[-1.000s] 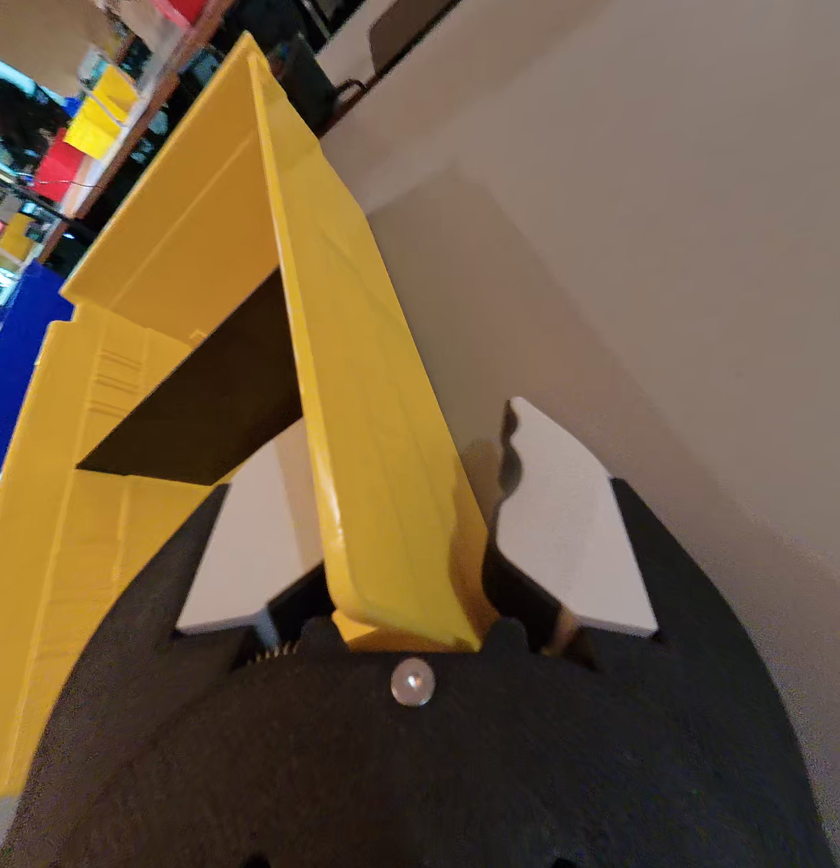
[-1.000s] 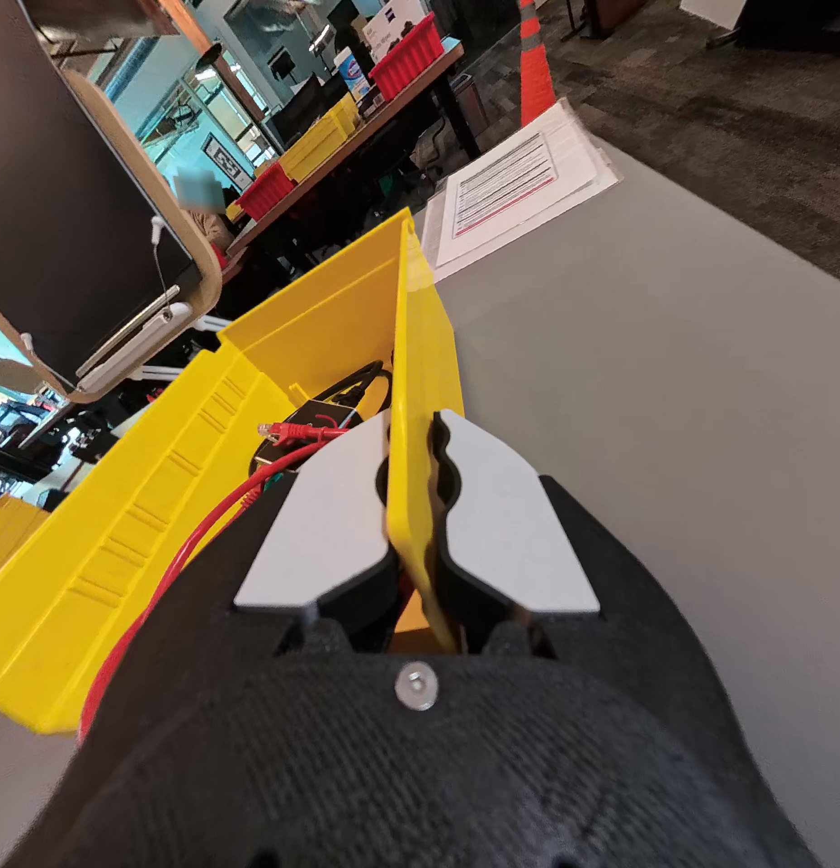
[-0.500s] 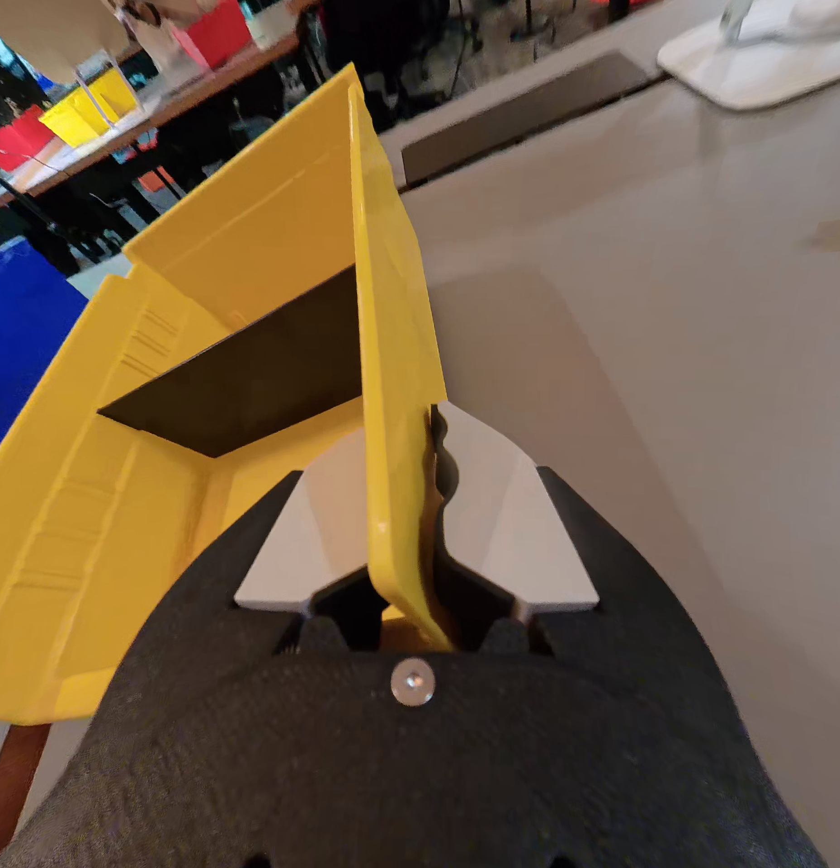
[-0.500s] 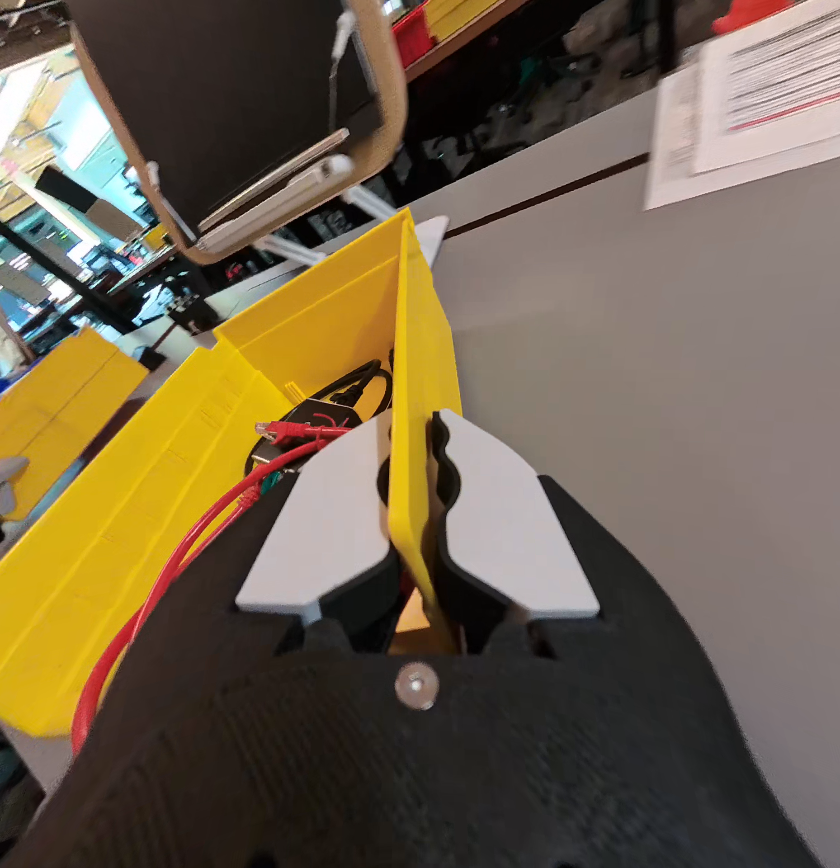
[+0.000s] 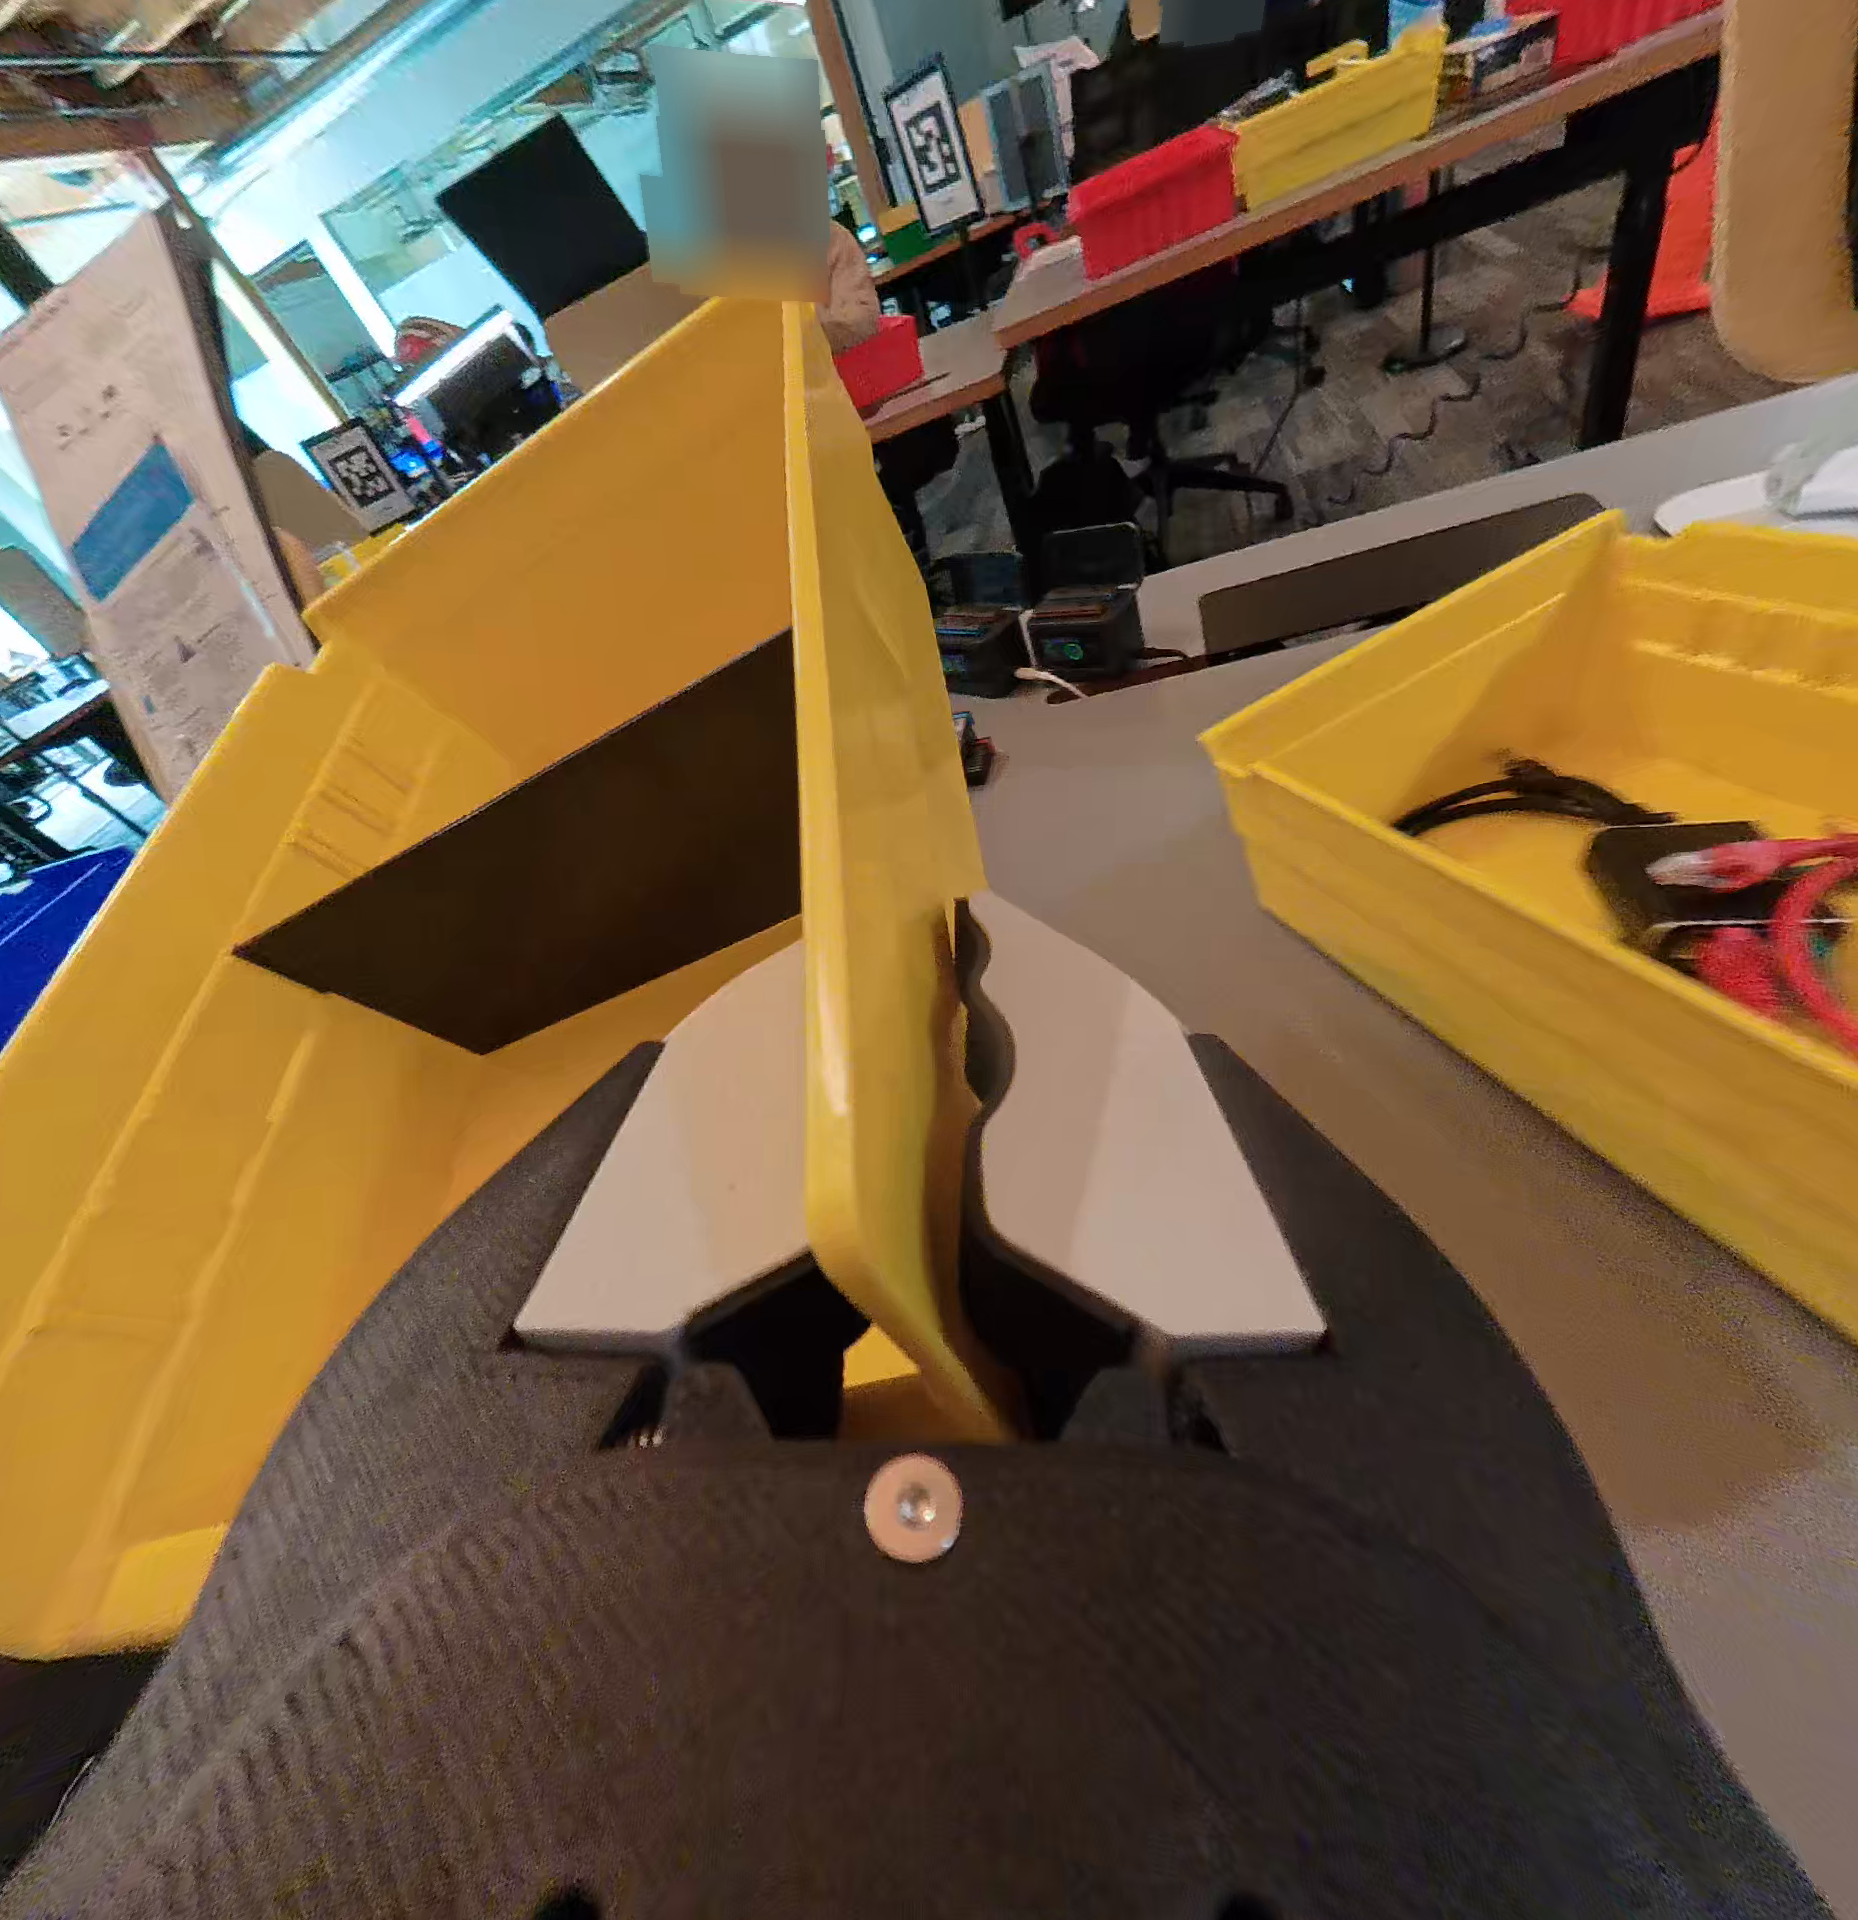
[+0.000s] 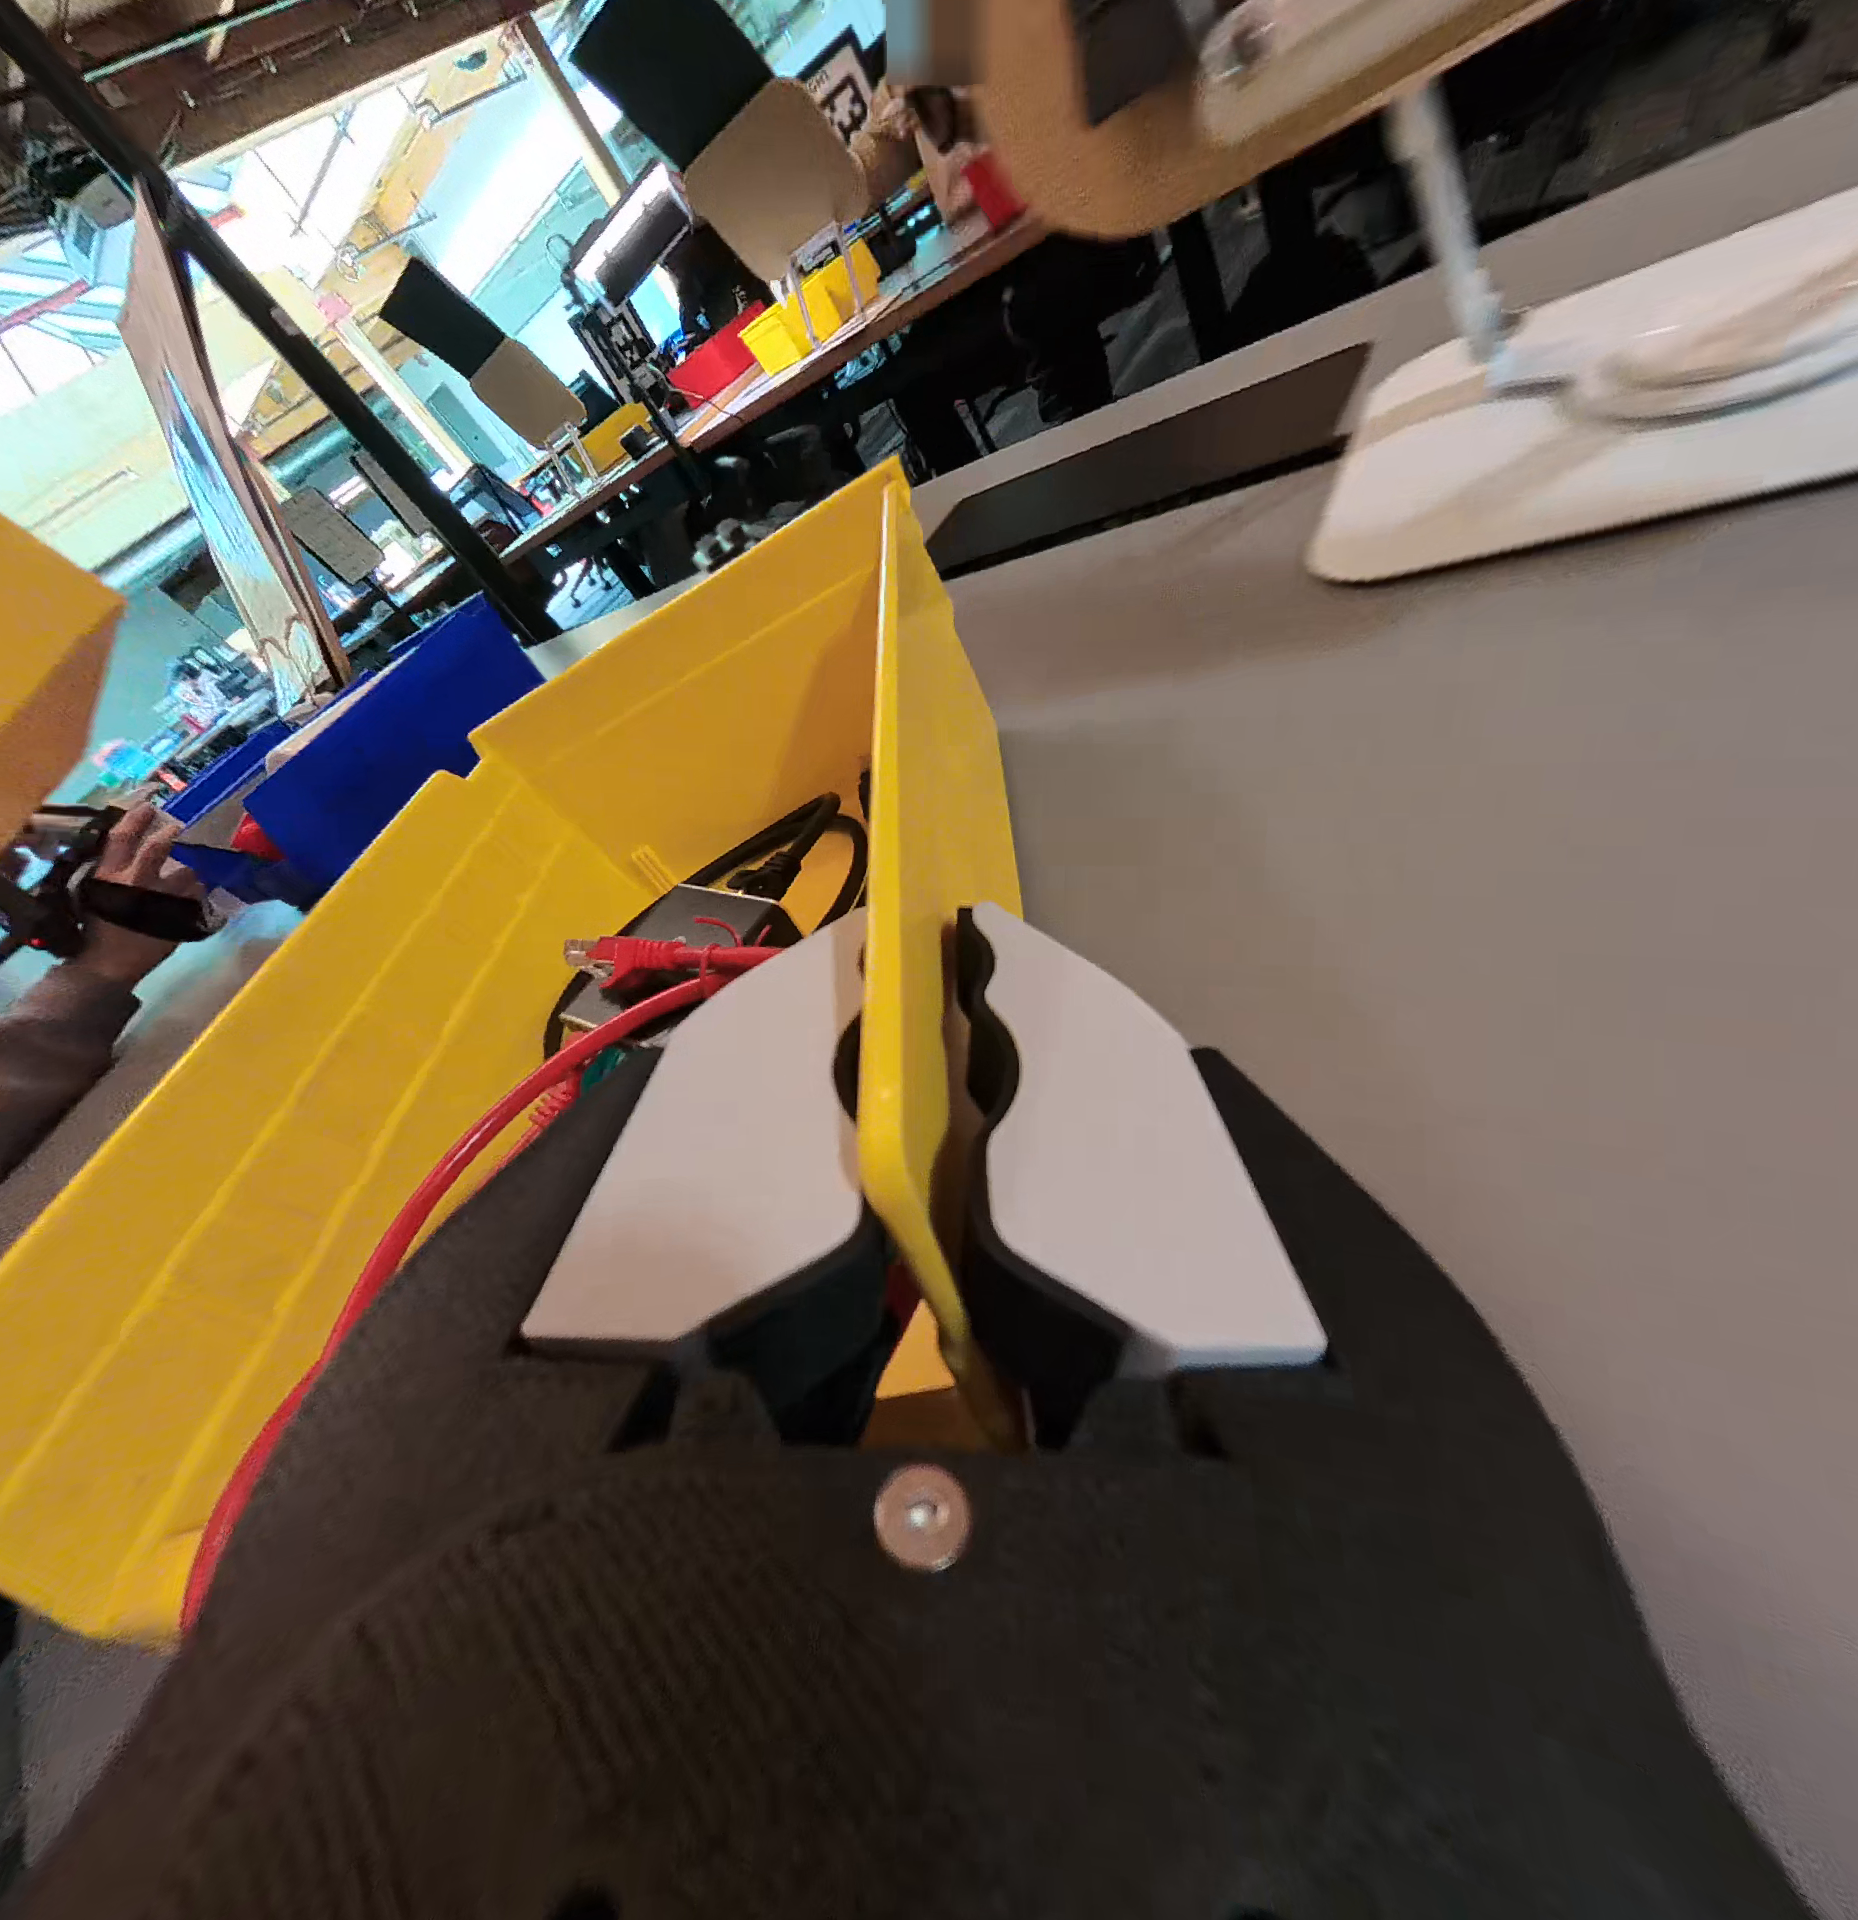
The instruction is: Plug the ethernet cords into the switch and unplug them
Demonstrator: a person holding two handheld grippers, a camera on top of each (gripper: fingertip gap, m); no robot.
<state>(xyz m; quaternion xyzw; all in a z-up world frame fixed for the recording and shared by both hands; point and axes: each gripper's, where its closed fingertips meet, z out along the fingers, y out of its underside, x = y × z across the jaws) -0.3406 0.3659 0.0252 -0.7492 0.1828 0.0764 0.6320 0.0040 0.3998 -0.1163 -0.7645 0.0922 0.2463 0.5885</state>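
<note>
My left gripper [image 5: 883,935] is shut on the side wall of a yellow bin [image 5: 852,727] that has a black divider [image 5: 551,894] across it. My right gripper [image 6: 909,925] is shut on the side wall of a second yellow bin [image 6: 920,810]. That bin holds the black switch [image 6: 696,914], a red ethernet cord [image 6: 655,951] lying over it, a green cord [image 6: 603,1060] and a black cable [image 6: 800,831]. The same bin [image 5: 1476,966] with the switch [image 5: 1673,873] and red cord [image 5: 1798,935] also shows at the right of the left wrist view.
Both bins are over a grey table [image 6: 1424,935] with a dark slot [image 6: 1143,468] at its far edge. A white monitor base [image 6: 1579,468] stands far right. Blue bins [image 6: 385,717] and a person's hand [image 6: 135,862] are at the left. Black chargers [image 5: 1081,634] sit beyond the table.
My left gripper has shut on its bin wall; it stood open around it a second ago. Both views have swung round with the bins; the right gripper stays shut on its bin.
</note>
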